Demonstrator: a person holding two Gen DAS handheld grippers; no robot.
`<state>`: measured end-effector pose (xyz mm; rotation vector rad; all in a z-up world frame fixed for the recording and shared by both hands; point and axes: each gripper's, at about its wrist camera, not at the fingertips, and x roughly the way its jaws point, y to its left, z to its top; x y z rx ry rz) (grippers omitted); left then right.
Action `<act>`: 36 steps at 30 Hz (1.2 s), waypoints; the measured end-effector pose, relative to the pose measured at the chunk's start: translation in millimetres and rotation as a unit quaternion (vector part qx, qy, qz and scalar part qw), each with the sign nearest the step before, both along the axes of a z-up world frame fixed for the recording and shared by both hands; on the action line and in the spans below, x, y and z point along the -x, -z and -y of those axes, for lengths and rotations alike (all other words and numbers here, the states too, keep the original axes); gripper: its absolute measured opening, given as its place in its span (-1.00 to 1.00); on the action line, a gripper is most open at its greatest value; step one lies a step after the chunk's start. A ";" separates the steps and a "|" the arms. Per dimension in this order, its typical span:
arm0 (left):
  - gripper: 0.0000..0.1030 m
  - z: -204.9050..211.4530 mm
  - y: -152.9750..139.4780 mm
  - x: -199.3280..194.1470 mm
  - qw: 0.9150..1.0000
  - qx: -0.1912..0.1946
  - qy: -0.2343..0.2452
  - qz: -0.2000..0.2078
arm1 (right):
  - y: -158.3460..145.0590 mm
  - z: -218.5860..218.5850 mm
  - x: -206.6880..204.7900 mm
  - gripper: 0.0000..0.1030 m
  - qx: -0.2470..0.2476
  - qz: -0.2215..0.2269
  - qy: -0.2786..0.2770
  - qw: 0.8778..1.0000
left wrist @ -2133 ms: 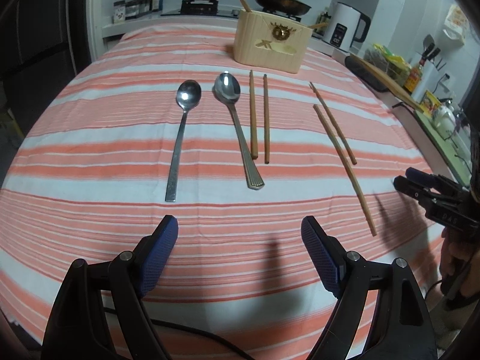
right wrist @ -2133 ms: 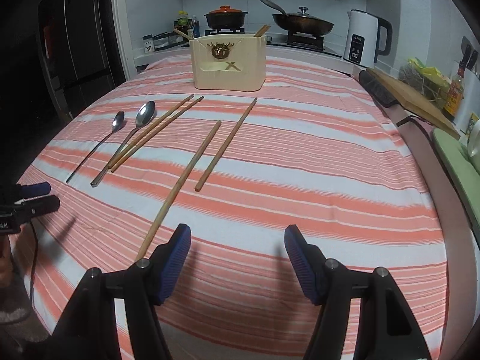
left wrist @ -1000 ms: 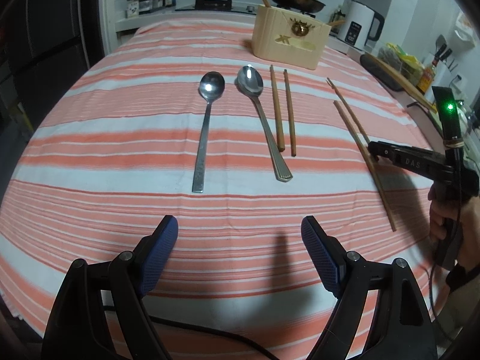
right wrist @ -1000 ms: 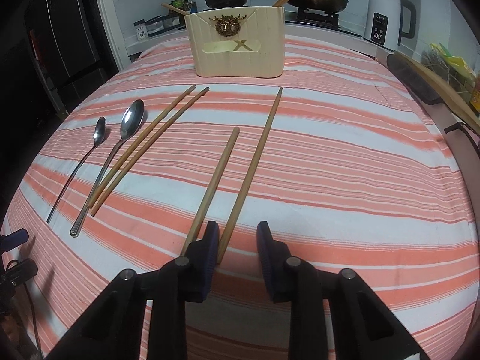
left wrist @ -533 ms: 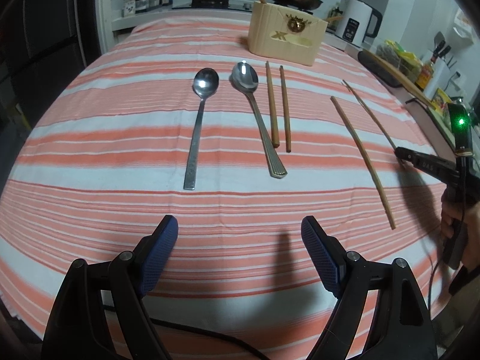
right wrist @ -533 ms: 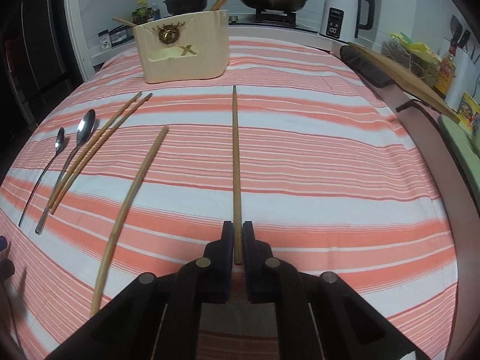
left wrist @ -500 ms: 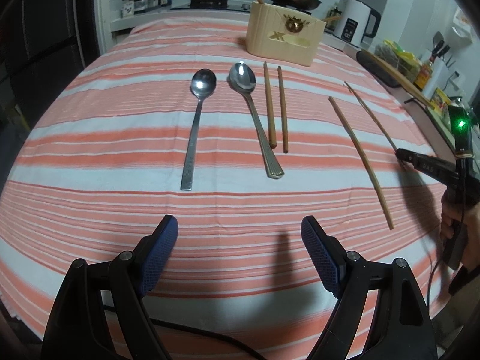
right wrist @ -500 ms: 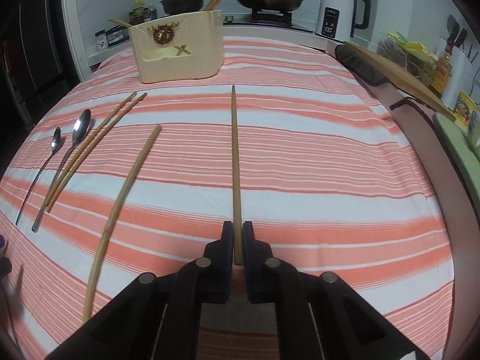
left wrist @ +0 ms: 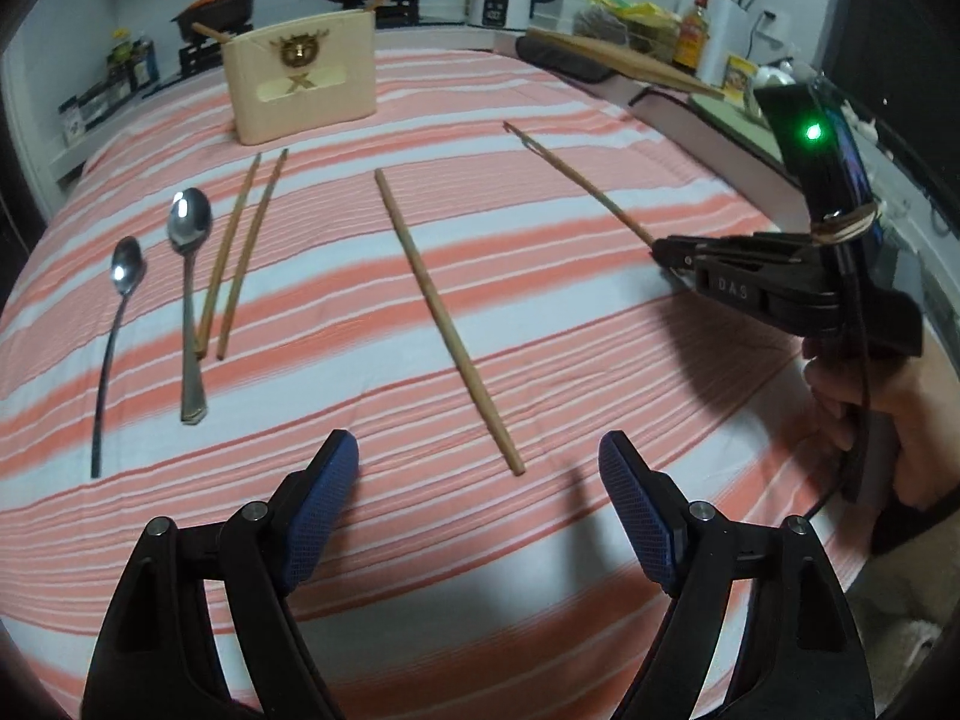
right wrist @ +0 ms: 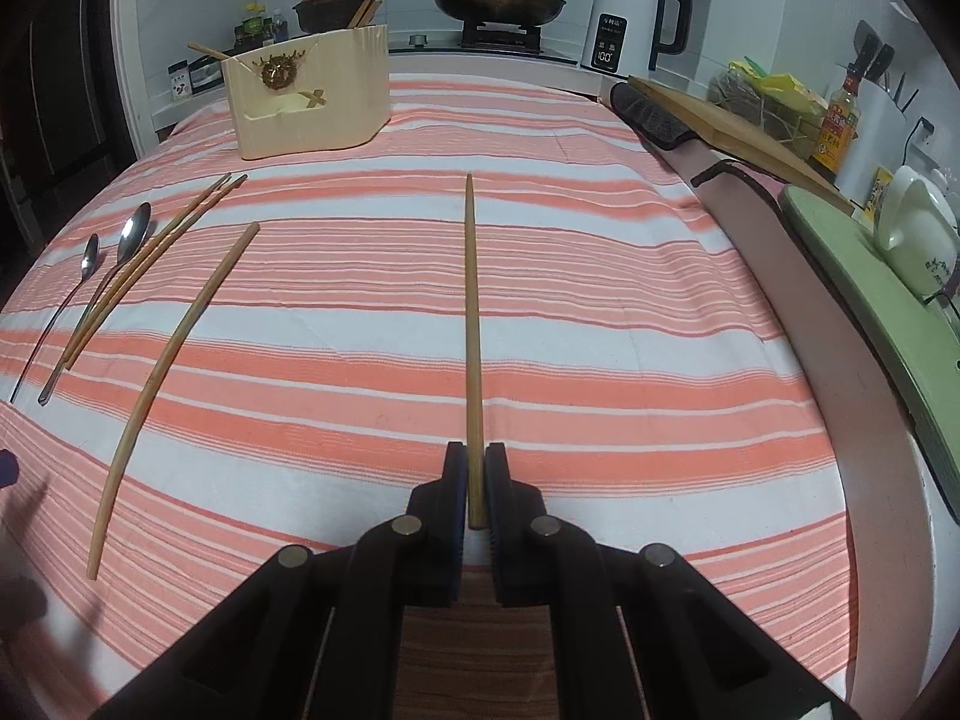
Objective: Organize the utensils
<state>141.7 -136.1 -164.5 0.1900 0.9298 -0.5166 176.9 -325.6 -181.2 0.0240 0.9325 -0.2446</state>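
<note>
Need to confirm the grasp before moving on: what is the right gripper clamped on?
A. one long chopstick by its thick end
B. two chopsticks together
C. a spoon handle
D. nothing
A: the right gripper has its pads shut on the thick end of a single long chopstick, which points away toward the utensil holder.

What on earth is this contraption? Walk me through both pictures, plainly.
No robot here: a person holds a two-finger claw in each hand, each with a camera looking along its fingers. The left-hand view shows the left claw open and empty over a striped cloth; at its right edge you see the person's hand holding the right claw. The right-hand view shows that right claw shut on one chopstick. On the cloth lie another long chopstick, a shorter pair, two spoons and a wooden holder.
</note>
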 end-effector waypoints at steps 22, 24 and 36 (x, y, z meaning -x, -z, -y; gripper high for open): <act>-0.28 37.4 15.1 -130.3 0.999 0.027 -0.031 -0.015 | 0.9 57.0 -49.9 -0.86 -0.012 0.019 0.011 1.000; 0.56 31.2 11.9 -124.4 0.999 0.020 -0.040 0.003 | -0.8 58.9 -45.9 -0.51 -0.018 0.024 0.000 1.000; 0.99 37.8 26.3 -128.9 0.995 -0.046 -0.081 0.023 | 7.4 57.9 -35.7 0.62 -0.021 0.000 -0.031 0.999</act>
